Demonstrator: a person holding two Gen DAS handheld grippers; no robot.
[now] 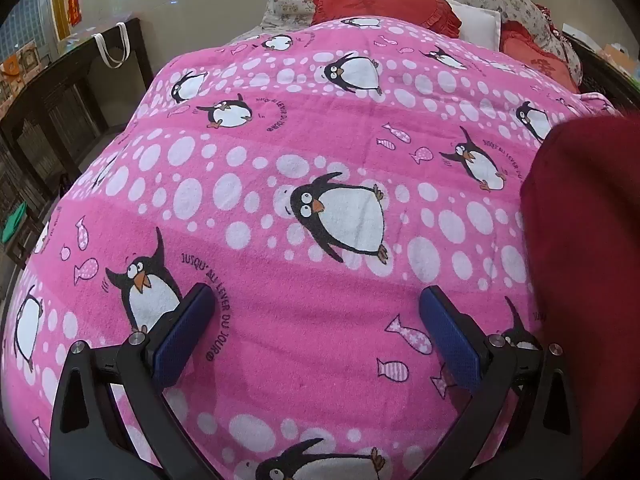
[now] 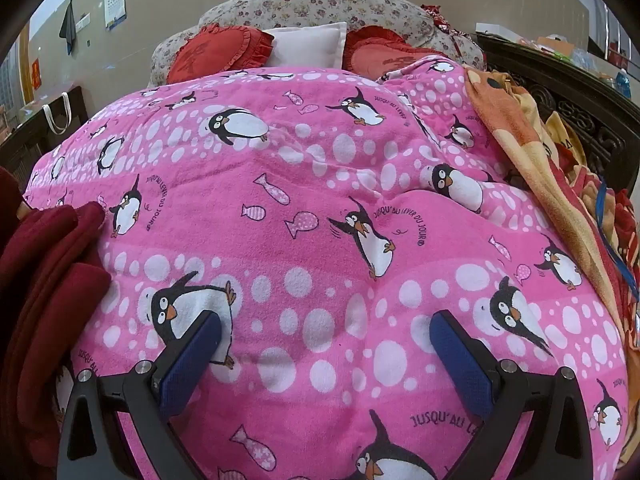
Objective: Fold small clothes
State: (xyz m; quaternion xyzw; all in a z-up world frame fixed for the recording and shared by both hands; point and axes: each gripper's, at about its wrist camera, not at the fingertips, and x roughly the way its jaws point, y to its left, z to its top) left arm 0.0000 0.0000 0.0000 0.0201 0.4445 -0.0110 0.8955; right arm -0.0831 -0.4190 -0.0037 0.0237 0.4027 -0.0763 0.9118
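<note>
Item 1. Dark red garment [image 1: 580, 280]: the task's thing, lying on the bed. In the left wrist view it filled the 3 o'clock edge and ran out of frame, so its full shape could not be told. In the right wrist view the same garment [image 2: 48, 280] lay bunched in soft folds at 9 o'clock, again cut off by the frame edge. Its kind could not be made out.

Item 2. Pink penguin blanket [image 1: 304, 152]: covered the bed, printed with penguins, fish and white dots; it hid the bed surface entirely. The widest open stretch lay from centre toward 12 o'clock in both views. Its left edge dropped away at 9 o'clock in the left wrist view.

Item 3. Left claw [image 1: 316, 300]: jaws wide apart, nothing between them, pointing down over bare blanket at 6 o'clock, with the garment near at 3 o'clock and apart from it.

Item 4. Right claw [image 2: 326, 326]: jaws wide apart, empty, over the blanket [image 2: 320, 220] at 6 o'clock, with the garment near at 9 o'clock and apart from it.

Item 5. Orange patterned blanket [image 2: 520, 152]: heaped along the 2 to 4 o'clock edge, seen in the right wrist view only; its pattern was hard to read.

Item 6. Red heart cushions [image 2: 220, 52] and a white pillow [image 2: 308, 42], at 12 o'clock against a floral headboard [image 2: 320, 6], their lower parts hidden by the blanket.

Item 7. Dark wooden furniture [image 1: 60, 112] at 9 o'clock, beside the bed, with a white tote bag [image 1: 114, 44] hanging on it.
</note>
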